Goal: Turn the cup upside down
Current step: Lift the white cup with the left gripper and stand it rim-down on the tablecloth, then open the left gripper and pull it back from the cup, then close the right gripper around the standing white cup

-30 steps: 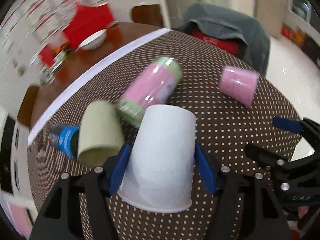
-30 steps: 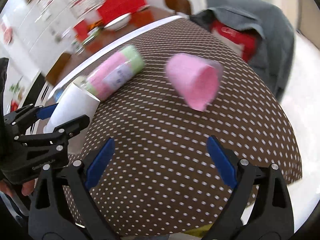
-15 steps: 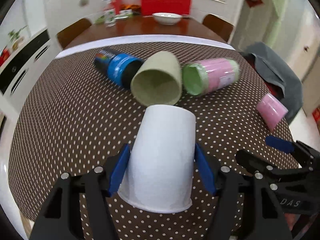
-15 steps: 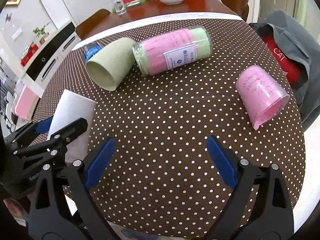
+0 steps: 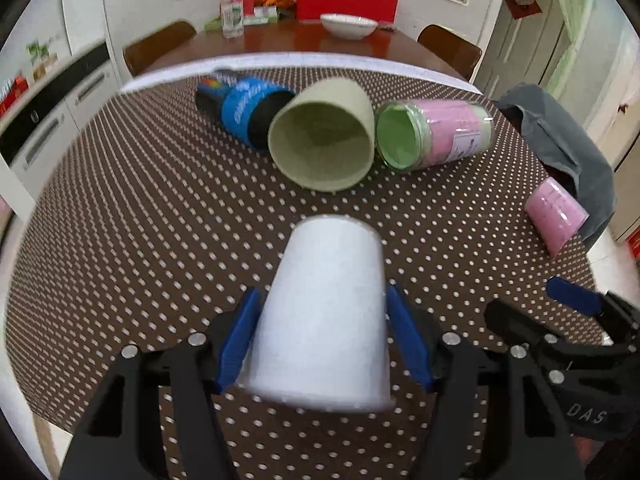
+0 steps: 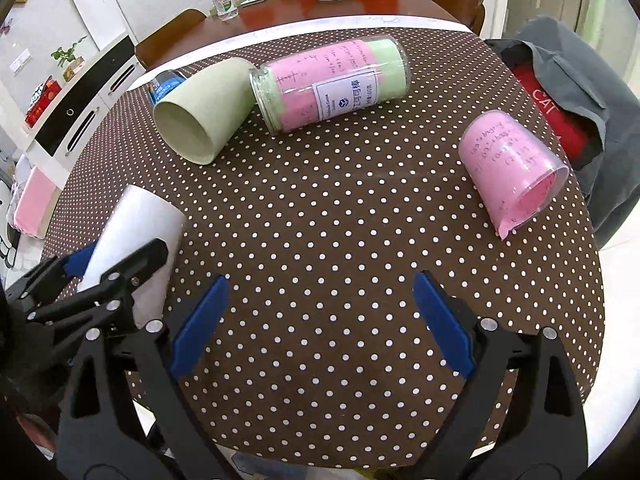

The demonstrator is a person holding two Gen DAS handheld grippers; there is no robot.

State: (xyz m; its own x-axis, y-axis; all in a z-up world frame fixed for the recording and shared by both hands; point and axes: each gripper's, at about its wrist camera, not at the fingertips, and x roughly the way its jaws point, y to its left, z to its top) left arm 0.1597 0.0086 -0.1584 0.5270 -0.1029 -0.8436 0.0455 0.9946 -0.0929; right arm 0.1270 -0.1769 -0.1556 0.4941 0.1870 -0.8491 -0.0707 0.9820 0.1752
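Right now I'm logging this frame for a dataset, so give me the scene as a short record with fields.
held: white cup, wide rim toward the camera, closed end pointing away
left gripper: shut on white cup, a pad on each side
right gripper: open, holds nothing, over the tablecloth
lying on their sides: green cup, jar, pink cup, blue can
contact: green cup looks to touch the jar; pink cup lies apart near the table's right edge
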